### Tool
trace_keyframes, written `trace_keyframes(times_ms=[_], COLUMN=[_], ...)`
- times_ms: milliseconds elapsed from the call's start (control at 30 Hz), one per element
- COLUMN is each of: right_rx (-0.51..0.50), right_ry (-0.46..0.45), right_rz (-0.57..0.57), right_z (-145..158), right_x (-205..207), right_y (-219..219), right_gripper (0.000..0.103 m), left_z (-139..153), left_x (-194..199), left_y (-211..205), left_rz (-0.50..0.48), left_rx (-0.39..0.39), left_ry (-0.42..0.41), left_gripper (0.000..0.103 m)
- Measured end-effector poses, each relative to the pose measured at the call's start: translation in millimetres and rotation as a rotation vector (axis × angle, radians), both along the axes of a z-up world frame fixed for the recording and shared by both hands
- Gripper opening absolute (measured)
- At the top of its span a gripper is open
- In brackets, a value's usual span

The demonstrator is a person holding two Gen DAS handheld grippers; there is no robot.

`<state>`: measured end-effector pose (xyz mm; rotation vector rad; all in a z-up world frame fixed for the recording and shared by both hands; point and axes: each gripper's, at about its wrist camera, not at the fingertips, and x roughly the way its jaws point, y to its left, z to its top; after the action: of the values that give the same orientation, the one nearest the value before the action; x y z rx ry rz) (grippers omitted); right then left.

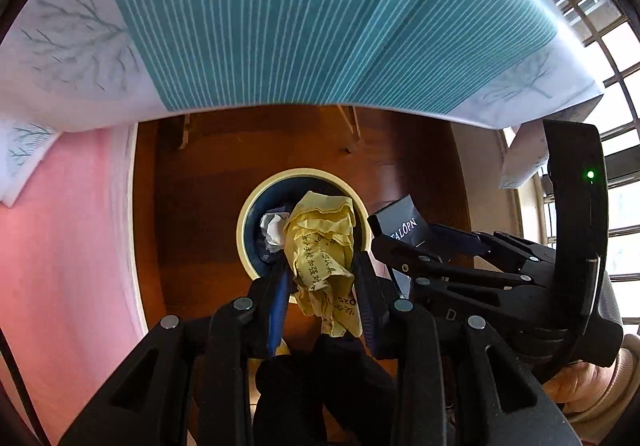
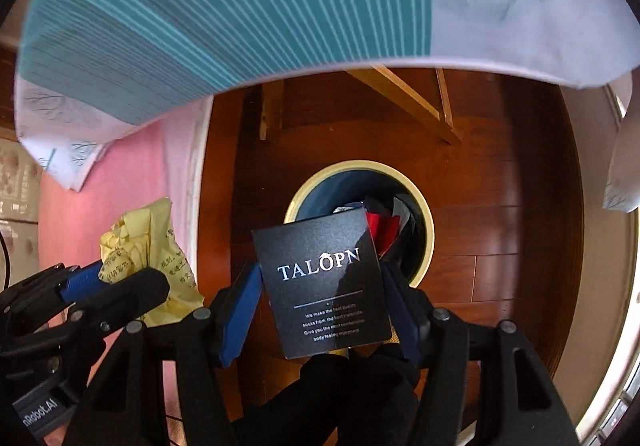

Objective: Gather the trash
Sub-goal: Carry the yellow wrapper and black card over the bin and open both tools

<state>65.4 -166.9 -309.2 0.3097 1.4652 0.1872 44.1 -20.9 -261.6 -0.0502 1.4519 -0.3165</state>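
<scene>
Now both point steeply down over the round bin [image 2: 427,230] on the wooden floor: the left gripper [image 1: 320,278] clamps crumpled yellow paper [image 1: 324,246], the right gripper [image 2: 320,310] holds a black card [image 2: 320,286] upright, long axis toward the bin.

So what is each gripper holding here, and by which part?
Left gripper pinches the crumpled yellow paper around its lower middle. Right gripper holds the black card by its two side edges.

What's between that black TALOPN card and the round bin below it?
Nothing: in the right wrist view the black card, gripped by the right gripper, hangs over the bin with only bare wooden floor showing beneath.
</scene>
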Motion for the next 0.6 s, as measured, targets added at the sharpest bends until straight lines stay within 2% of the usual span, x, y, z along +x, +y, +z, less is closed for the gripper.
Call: trace_keyframes(times_ms=[100,233,333,367,400,467,600], right_rx=[0.005,0.022,0.031,0.035,0.036,0.032,0.022], right_ry=[0.019,0.045,0.077,0.096,0.107,0.092,0.069], right_rz=[-0.043,-0.076,-0.129,-0.147,-0.164,-0.178,-0.163], right_z=[-47.5,-94.1,-117.8,-125.3,-129.1,-128.0,-118.6], right_x=[-0.6,2.7,6.3,8.6,9.2,8.0,6.7], right_y=[-1.5,-2.6,-6.8,-9.4,-12.2,-13.9,-11.3], right_gripper=[0.063,0.064,0.066,0.069,0.076,0.084,0.086], left_z=[-46.1,-91.2,-113.6,-118.5,-121.8,-126.0,-115.6], left_x=[0.6,4.4,7.0,8.9,11.0,14.5,15.3], left_y=[-2.6,-5.2,-7.1,-6.5,-5.3,-2.2,4.7], left_rz=[-0.011,-0.017,-0.018,-0.016,-0.013,-0.007,0.008], left_rx=[0.007,0.037,0.06,0.069,0.076,0.07,0.074], left_ry=[-0.007,-0.014,-0.017,-0.016,-0.015,-0.009,-0.026], left_gripper=[0.031,0.037,0.064,0.079,0.087,0.089,0.09])
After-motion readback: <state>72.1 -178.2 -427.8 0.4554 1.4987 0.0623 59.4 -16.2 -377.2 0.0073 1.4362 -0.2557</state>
